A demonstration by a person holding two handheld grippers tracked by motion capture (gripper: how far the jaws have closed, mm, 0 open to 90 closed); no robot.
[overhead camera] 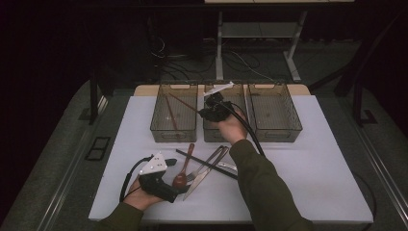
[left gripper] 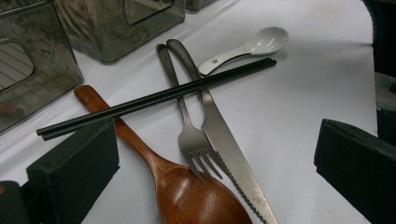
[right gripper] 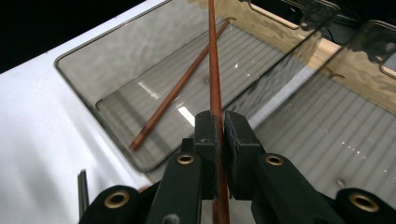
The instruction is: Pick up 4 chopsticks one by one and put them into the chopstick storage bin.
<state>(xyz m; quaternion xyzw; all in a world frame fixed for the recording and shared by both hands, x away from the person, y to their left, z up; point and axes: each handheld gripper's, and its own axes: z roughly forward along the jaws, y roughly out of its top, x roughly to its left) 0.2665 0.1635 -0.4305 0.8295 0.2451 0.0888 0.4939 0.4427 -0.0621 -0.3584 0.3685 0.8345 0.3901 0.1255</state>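
My right gripper [overhead camera: 206, 111] hovers over the seam between the left bin [overhead camera: 155, 126] and the middle bin [overhead camera: 211, 136]. In the right gripper view it [right gripper: 220, 130] is shut on a brown chopstick [right gripper: 214, 65] that slants out over the left bin [right gripper: 84, 63]. A second brown chopstick [right gripper: 177, 91] lies on that bin's floor [overhead camera: 171, 116]. My left gripper [overhead camera: 179, 188] rests low near the table's front left, open, its jaws either side of the wooden spoon's bowl [left gripper: 196, 196].
Loose cutlery lies mid-table: wooden spoon [overhead camera: 183, 172], steel fork [left gripper: 186, 126], serrated knife [left gripper: 224, 135], a pair of black chopsticks [left gripper: 154, 98] across them, and a white ceramic spoon [left gripper: 254, 43]. A third bin [overhead camera: 275, 115] stands at the back right.
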